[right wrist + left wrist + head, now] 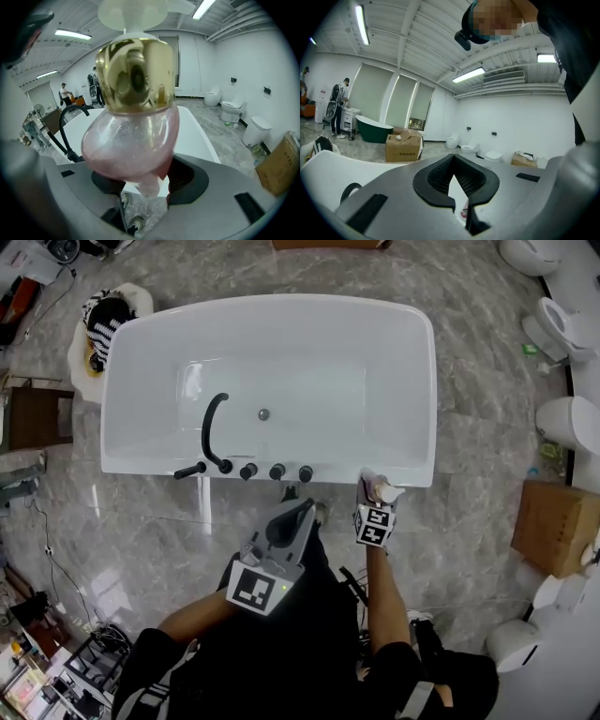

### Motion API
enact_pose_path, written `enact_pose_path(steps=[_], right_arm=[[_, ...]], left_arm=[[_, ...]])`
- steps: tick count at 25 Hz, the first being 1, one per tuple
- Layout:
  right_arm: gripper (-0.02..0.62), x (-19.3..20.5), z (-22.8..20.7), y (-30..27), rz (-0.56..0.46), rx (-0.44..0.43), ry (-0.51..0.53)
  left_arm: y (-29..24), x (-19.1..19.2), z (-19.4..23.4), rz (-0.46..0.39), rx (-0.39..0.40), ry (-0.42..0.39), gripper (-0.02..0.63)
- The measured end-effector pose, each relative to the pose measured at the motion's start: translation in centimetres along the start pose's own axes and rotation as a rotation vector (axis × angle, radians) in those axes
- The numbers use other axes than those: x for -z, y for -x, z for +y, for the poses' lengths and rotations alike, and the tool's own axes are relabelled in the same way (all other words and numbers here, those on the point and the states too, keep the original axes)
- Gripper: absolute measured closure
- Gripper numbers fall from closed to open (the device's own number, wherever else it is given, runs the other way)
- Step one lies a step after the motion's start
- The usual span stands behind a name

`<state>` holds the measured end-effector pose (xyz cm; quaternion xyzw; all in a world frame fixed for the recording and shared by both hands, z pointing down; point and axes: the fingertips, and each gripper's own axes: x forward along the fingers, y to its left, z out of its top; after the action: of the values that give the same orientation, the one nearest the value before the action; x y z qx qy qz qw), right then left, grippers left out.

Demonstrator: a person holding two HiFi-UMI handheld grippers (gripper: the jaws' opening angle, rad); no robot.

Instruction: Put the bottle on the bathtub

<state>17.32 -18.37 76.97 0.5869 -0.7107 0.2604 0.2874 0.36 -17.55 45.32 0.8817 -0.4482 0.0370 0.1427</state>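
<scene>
The bottle [382, 490] has a pink glass body [131, 140], a gold collar and a white pump top. My right gripper [373, 497] is shut on its lower part [140, 176] and holds it just at the near rim of the white bathtub [412, 381], towards the tub's right corner. Whether the bottle touches the rim I cannot tell. My left gripper [298, 512] hangs lower, in front of the tub's near side, and its jaws [453, 161] meet at the tips with nothing between them.
A black faucet [214, 427] and several black knobs [277, 471] stand on the tub's near rim, left of the bottle. A cardboard box [558, 526] and toilets [562, 324] line the right side. A wooden stool [37, 418] and a striped cloth [108, 320] are at the left.
</scene>
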Motion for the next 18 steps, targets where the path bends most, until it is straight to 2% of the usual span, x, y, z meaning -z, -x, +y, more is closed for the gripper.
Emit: enact_pose_path(steps=[11,18], right_arm=[[0.368,4.5,-0.9,-5.1,0.077,0.026,-0.025],[0.368,5.9,-1.4,-6.2,0.078,0.040,-0.057]], left_arm=[[-0.8,1.6,1.3,0.029,-0.019,0.024,0.591],[-0.4,2.6,1.4,0.051,-0.015,0.027,0.591]])
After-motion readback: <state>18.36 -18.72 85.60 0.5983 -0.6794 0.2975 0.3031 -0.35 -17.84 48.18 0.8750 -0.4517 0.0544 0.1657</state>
